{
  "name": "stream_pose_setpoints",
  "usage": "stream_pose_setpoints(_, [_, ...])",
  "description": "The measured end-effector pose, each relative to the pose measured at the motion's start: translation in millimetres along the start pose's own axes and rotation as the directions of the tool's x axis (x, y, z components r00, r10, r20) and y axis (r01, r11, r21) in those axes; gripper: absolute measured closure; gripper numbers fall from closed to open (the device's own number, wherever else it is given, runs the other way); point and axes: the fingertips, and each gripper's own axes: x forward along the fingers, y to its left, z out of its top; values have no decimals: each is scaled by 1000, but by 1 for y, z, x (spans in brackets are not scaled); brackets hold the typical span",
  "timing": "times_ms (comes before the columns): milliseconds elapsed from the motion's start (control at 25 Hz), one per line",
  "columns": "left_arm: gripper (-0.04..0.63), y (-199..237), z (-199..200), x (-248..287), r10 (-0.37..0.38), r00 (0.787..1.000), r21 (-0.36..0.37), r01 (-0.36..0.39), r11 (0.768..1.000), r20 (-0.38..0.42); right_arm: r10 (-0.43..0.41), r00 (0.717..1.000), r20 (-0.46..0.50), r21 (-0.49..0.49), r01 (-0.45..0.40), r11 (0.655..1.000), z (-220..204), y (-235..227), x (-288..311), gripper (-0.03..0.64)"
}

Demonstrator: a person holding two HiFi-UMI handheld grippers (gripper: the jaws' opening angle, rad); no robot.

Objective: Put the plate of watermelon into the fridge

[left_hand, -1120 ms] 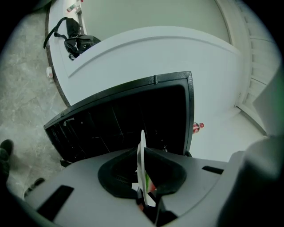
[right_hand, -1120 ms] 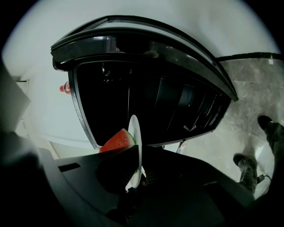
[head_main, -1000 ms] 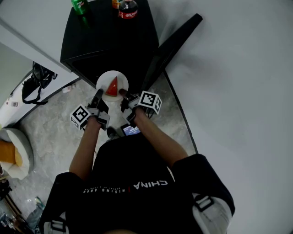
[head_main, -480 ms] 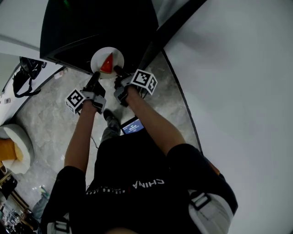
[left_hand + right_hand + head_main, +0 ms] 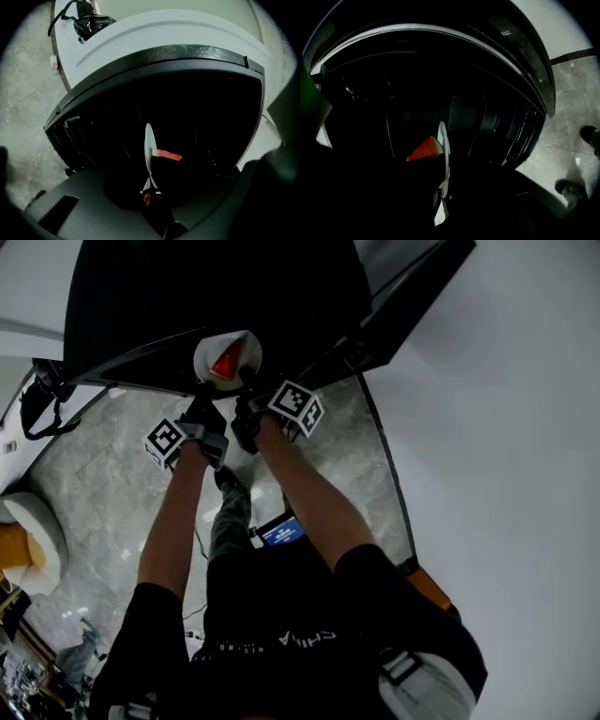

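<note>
Gripping plate (image 5: pixel 248 350) at near rim with left tool (image 5: pixel 204 401) and right tool (image 5: pixel 246 403), both clamped tight on its edge. Holding it at mouth of dark open fridge (image 5: pixel 187 296), watermelon wedge (image 5: pixel 225 363) on top.

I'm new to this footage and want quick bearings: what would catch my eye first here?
A red watermelon wedge on a white plate stands out at the top centre of the head view, bright against the black fridge. The left tongs and right tongs each clamp the plate's near rim, holding it at the fridge's opening.
</note>
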Motion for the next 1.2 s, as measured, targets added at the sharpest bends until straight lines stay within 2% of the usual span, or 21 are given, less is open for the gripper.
stream_pose_setpoints(120, [566,17,-9,20,9,999,10,-9,1000,-34,-11,1000,5,-4,11,1000,7,-16,19,588])
stream_pose_setpoints(280, [566,42,-1,40,24,1000,-29,-24,999,-3,-28,999,18,-2,28,1000,14,-35,43,588])
stream_pose_setpoints(520, [568,43,8,57,3,1000,-77,-3,997,3,-54,998,34,-23,55,998,29,-33,53,588])
stream_pose_setpoints(680, [568,45,19,67,-30,999,-117,33,993,28,-44,999,-4,-117,43,992,32,-25,66,588])
stream_pose_setpoints(800, [574,57,33,73,-24,998,-145,33,989,61,-88,994,-71,-226,70,972,27,-31,79,588])
stream_pose_setpoints(920, [575,63,43,72,-2,998,-149,12,989,67,-121,986,-119,-280,83,956,17,-33,84,583])
stream_pose_setpoints(1080, [577,63,48,72,20,997,-132,-9,991,78,-129,974,-185,-307,67,949,5,-29,80,479])
stream_pose_setpoints(1200, [578,64,51,72,40,996,-109,-31,994,82,-171,965,-197,-362,90,928,3,-34,71,463])
